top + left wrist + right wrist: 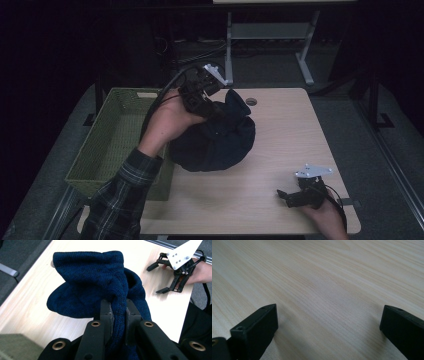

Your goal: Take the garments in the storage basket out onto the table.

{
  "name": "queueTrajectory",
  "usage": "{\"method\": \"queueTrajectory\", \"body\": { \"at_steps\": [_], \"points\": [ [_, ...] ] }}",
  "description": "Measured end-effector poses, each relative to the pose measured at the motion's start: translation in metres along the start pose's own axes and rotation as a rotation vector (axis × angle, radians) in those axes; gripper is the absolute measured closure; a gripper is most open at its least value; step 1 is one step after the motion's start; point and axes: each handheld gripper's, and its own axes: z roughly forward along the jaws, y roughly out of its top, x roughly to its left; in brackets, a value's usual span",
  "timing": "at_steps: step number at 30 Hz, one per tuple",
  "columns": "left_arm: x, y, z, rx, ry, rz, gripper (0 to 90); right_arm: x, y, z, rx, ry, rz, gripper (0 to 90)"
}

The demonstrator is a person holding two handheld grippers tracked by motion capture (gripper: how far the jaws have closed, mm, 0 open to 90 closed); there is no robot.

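High view: knit garment pinched for transfer.
Left hand-held gripper [216, 111] clamps blue sweater [215, 137] beside basket [107, 145]; right hand-held gripper [286, 196] rests on the tabletop [280, 140], jaws apart, empty.

The garment [100, 282] is seen as dark blue ribbed knit cloth, matt and coarse. The table [324, 277] is faced in pale, smooth wood-grain laminate. The basket [112, 137], at left of the frame, is woven green wicker. The tongs [117, 315] appear matt black plastic.

Knit garment [215, 142] on table [285, 125] centre, basket [112, 140] at its left, right gripper [292, 196] near right
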Motion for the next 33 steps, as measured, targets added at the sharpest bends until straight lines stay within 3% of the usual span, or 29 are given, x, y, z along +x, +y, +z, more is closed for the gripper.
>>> {"method": "queueTrajectory", "body": {
  "at_steps": [6, 12, 17, 26, 33],
  "points": [
    [-0.011, 0.006, 0.028, 0.001, -0.054, 0.017, 80.6, 0.000, 0.000, 0.000, 0.000, 0.000, 0.000, 1.3],
    [-0.022, 0.012, 0.058, -0.010, -0.091, 0.012, 80.7, 0.000, 0.000, 0.000, -0.003, 0.002, -0.004, 1.3],
    [-0.029, 0.014, 0.084, 0.009, -0.116, 0.007, 80.6, 0.000, 0.000, 0.000, -0.003, 0.003, -0.007, 1.3],
    [-0.025, 0.005, 0.135, 0.045, -0.164, -0.025, 80.7, 0.000, 0.000, 0.000, -0.001, 0.006, -0.003, 1.3],
    [-0.023, 0.003, 0.157, 0.021, -0.184, -0.053, 80.4, 0.000, 0.000, 0.000, 0.000, 0.008, -0.003, 1.3]
  ]
}}
